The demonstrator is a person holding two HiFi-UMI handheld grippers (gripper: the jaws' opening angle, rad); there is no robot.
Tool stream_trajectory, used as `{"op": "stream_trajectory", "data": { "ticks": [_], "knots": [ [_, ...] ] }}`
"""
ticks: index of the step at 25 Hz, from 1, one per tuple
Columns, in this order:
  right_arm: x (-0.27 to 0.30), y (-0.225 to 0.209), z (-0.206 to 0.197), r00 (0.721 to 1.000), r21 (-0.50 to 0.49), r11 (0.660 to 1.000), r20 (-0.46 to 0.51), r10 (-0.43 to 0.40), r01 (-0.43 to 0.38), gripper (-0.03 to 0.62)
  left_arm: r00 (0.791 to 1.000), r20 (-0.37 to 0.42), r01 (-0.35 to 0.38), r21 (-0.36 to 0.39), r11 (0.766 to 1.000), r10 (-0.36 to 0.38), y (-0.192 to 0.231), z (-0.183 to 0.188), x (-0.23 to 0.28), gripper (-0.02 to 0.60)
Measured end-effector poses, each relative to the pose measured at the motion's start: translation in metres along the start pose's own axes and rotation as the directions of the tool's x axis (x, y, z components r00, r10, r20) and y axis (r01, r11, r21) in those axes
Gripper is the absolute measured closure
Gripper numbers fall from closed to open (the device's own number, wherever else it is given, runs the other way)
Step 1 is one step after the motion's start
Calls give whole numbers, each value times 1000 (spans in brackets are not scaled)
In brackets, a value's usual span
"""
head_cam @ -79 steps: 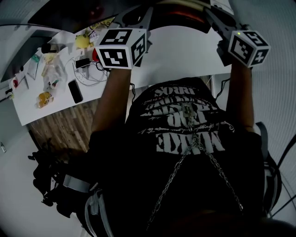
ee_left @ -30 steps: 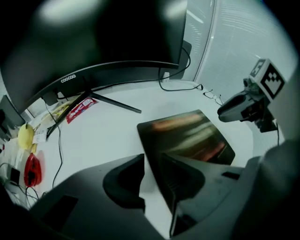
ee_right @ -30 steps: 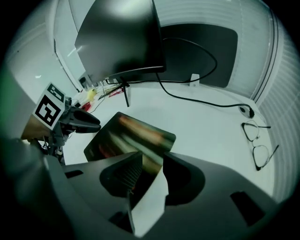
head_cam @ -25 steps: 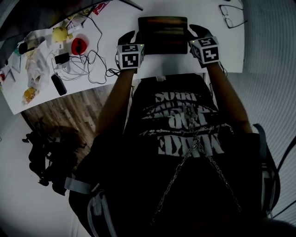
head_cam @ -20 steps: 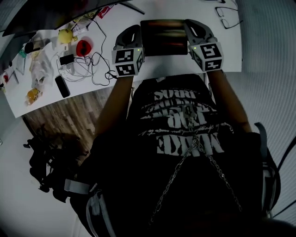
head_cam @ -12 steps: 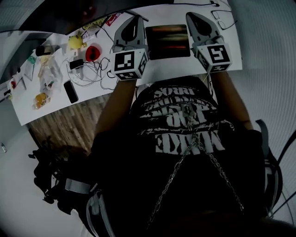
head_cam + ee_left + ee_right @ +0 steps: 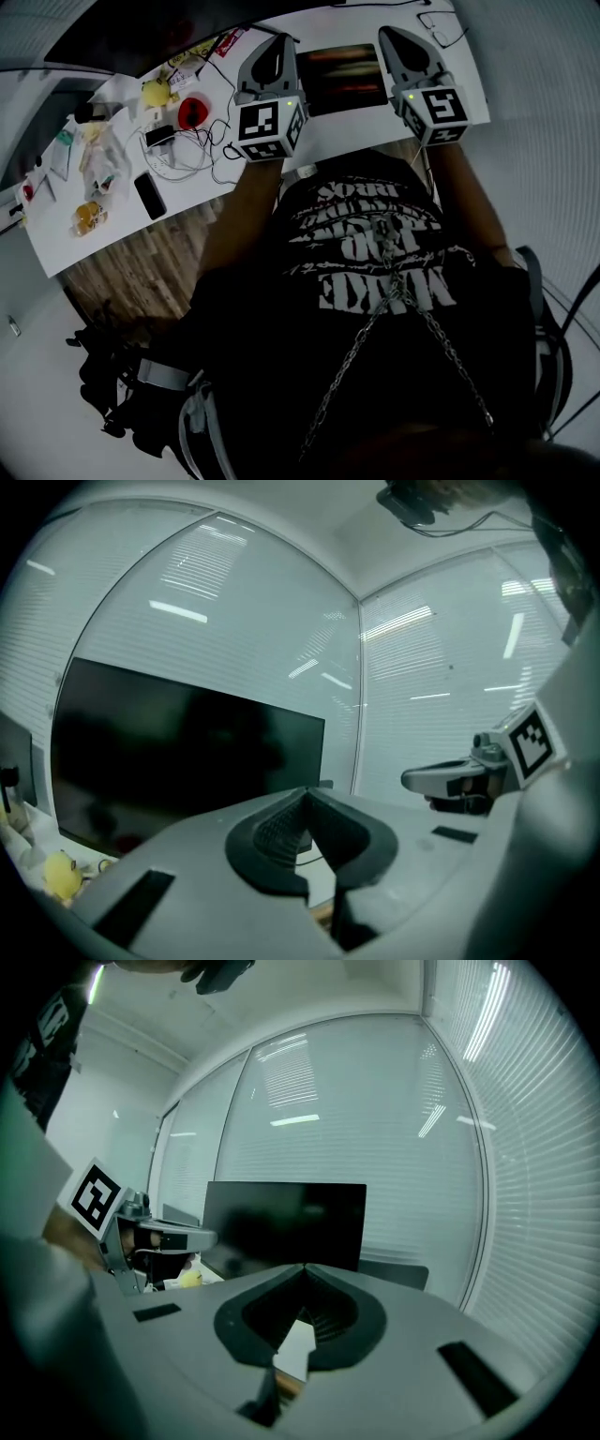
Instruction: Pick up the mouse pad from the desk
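Note:
The dark mouse pad (image 7: 343,81) lies flat on the white desk (image 7: 375,131), in the head view between my two grippers. My left gripper (image 7: 279,41) hovers over its left side, raised off the desk, jaws shut and empty. My right gripper (image 7: 385,33) hovers over its right side, also shut on nothing. In the left gripper view the closed jaw tips (image 7: 305,795) point level at a dark monitor (image 7: 187,761), and the right gripper (image 7: 469,776) shows at the right. The right gripper view shows its closed tips (image 7: 305,1269) and the left gripper (image 7: 155,1237).
Clutter fills the desk's left part: a red object (image 7: 193,111), a yellow toy (image 7: 152,91), tangled cables (image 7: 178,150), a phone (image 7: 148,195) and packets (image 7: 89,216). Glasses (image 7: 436,23) lie at the far right. Wooden floor (image 7: 141,262) shows under the desk edge.
A second ago both grippers sat low at the pad's left and right edges. They have risen toward the camera with jaws shut and empty. The pad stays on the desk.

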State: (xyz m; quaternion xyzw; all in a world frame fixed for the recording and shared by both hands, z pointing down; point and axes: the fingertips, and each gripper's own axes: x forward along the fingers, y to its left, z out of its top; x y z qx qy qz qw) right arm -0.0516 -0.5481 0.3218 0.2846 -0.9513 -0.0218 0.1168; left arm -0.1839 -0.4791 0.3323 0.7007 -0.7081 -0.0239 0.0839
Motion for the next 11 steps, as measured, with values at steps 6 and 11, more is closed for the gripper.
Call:
{"op": "stream_trajectory", "data": {
  "ticks": [6,11],
  "knots": [
    [-10,-1,-7,999,12,1000,-29,-28,28,594,1000,-14,23,-33,999,-24,-1,-13,-3,574],
    [-7,-9,-19,999,21,999,-39,-32,33,594,999,-28,24,-24,999,-25,-1,-23,4,575]
  ]
}}
